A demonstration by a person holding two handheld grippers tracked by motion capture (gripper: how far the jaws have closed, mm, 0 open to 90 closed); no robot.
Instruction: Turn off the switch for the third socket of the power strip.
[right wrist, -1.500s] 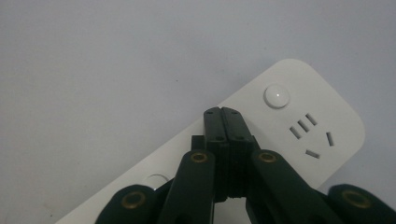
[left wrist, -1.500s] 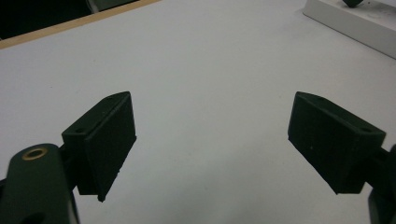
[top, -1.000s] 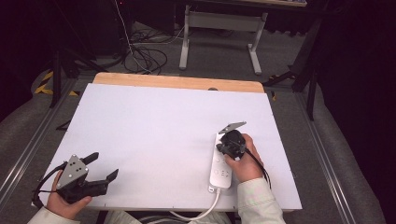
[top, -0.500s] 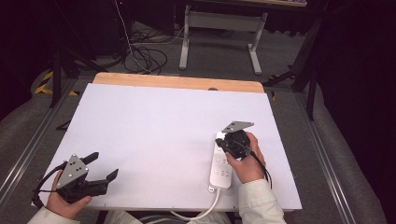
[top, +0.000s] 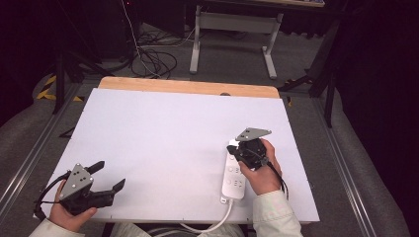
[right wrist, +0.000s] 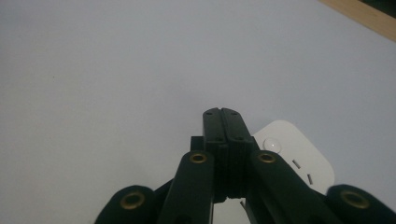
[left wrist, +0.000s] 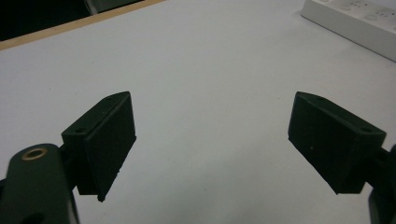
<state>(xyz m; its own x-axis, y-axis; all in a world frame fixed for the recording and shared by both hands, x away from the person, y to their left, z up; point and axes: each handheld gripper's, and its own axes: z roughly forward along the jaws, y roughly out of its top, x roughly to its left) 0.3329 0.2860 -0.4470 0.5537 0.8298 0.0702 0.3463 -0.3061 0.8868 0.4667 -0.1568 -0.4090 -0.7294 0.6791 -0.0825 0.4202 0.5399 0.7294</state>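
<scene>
- High view, nearest edge: two hands come in from the bottom, each holding one black gripper, so two grippers in all, and each carries a grey three-cornered plate on top.
- The left gripper (top: 109,177) sits near the front left corner of the table (top: 163,128), its two jaws spread well apart with nothing between them.
- The right gripper (top: 235,150) is at the front right, over the far end of one white power strip (top: 234,177), which lies flat with its long side running front to back.
- One white cord (top: 210,226) leaves the strip's near end and curves off the front edge of the table.
- The table has a smooth, matt white top, with a strip of pale wood along its far edge.
- Left gripper view: the two blunt, block-shaped jaws stand wide apart over bare white surface, and a corner of the power strip (left wrist: 355,21) shows at the top right, well apart from them.
- Right gripper view: the two jaws are pressed flat together, holding nothing, with four brass rivets on the linkage behind them.
- Just beside the closed tips lies the strip's rounded end (right wrist: 299,156), showing a round button and thin socket slots, which the high view is too small to show clearly.
- Farther off, beyond the table: a grey floor, loose black cables, and a grey metal stand (top: 232,29).
</scene>
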